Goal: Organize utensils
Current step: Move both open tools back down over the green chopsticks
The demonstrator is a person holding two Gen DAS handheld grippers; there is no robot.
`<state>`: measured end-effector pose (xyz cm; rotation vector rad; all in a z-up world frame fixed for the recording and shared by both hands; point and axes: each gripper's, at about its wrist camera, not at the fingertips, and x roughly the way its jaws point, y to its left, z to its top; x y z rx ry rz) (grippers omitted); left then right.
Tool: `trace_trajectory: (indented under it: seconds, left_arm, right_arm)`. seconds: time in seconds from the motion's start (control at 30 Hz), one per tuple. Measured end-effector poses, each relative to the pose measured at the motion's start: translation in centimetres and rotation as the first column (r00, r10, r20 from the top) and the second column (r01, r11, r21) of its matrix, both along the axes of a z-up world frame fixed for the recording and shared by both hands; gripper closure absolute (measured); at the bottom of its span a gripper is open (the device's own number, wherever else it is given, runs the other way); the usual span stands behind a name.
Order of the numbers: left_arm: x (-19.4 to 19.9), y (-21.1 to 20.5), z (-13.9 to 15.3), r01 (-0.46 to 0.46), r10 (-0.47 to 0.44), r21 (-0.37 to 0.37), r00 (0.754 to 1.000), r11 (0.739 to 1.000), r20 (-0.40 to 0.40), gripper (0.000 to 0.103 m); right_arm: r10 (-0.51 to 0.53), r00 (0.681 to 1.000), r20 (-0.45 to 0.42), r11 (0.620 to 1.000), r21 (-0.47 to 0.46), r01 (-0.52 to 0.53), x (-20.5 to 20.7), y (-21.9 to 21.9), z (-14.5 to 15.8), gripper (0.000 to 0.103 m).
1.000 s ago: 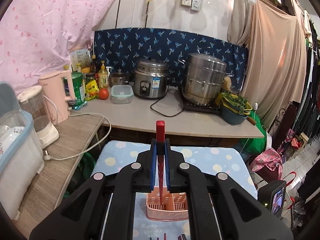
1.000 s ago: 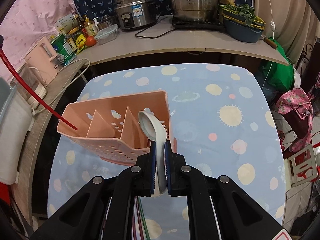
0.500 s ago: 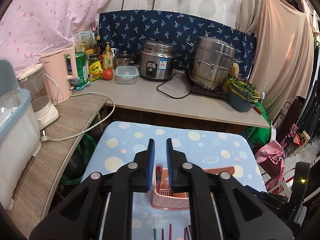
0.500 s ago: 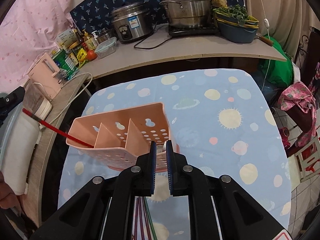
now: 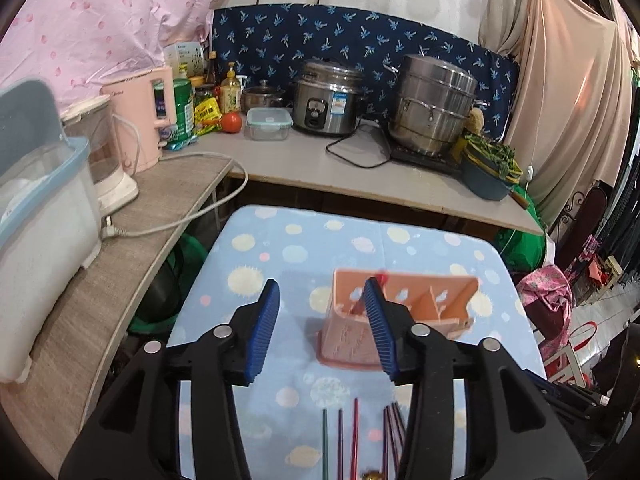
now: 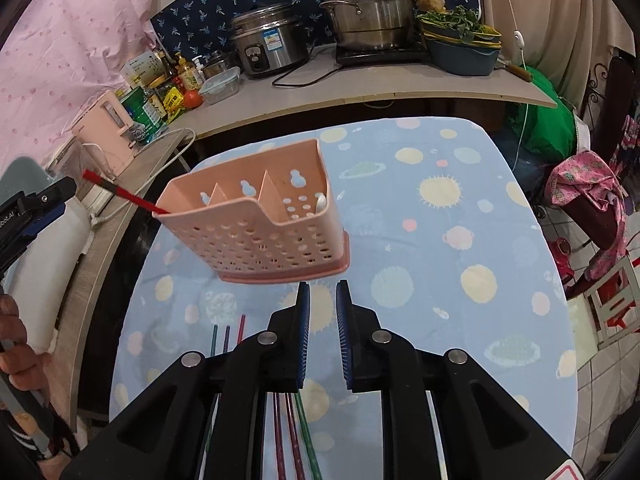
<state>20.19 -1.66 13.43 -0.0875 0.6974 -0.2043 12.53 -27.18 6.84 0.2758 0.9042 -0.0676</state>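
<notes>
A pink perforated utensil holder (image 6: 256, 228) stands on the blue planet-print table; it also shows in the left wrist view (image 5: 404, 312). A red chopstick (image 6: 120, 194) leans out of its left compartment. A white spoon (image 6: 321, 201) sits in its right compartment. Several coloured chopsticks (image 5: 360, 432) lie on the cloth in front of the holder, also seen under my right gripper (image 6: 296, 432). My left gripper (image 5: 322, 320) is open and empty, just left of the holder. My right gripper (image 6: 322, 320) is open a little and empty, just in front of the holder.
A counter (image 5: 320, 164) behind the table holds a rice cooker (image 5: 326, 102), a steel steamer pot (image 5: 432, 108), a pink kettle (image 5: 142, 116) and bottles. A side shelf at left holds a white bin (image 5: 36, 208). A basin of greens (image 6: 460, 44) stands at the back right.
My left gripper let go of the red chopstick in the holder, drew back and opened wide. My right gripper released the white spoon into the right compartment and backed off.
</notes>
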Motion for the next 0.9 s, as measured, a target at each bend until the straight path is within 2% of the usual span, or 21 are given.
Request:
trace_trajectory:
  seconds: [0.1,0.53,0.73,0.9]
  left_arm:
    - [-1.8,0.5,-1.5,-0.001,0.002,0.022,1.0,1.0,-0.025,0.057]
    - [-8.5,1.8,-9.2,0.035,-0.017,0.095,0.983,0.995,-0.184,0.052]
    - [-10.7,2.0,-12.7,0.049,-0.018,0.114,0.964,0.992,-0.264,0.052]
    - [-11.7,1.7,-14.5,0.058,-0.015,0.131,0.951,0.99,-0.308,0.052]
  right_arm:
    - [0.008,1.0,-0.012,1.0,-0.004,-0.008,-2.3,0.5,-1.0,0.083]
    - [0.045,0.987,-0.152,0.999,0.035,-0.04,-10.5,2.4,-8.0,0.081]
    - [0.061,0.974,-0.216,0.998,0.038,-0.054,-12.3,3.4,-11.3,0.081]
    - [0.073,0.969,-0.237,0.997,0.037,-0.066,-12.7,4.0,-12.8,0.081]
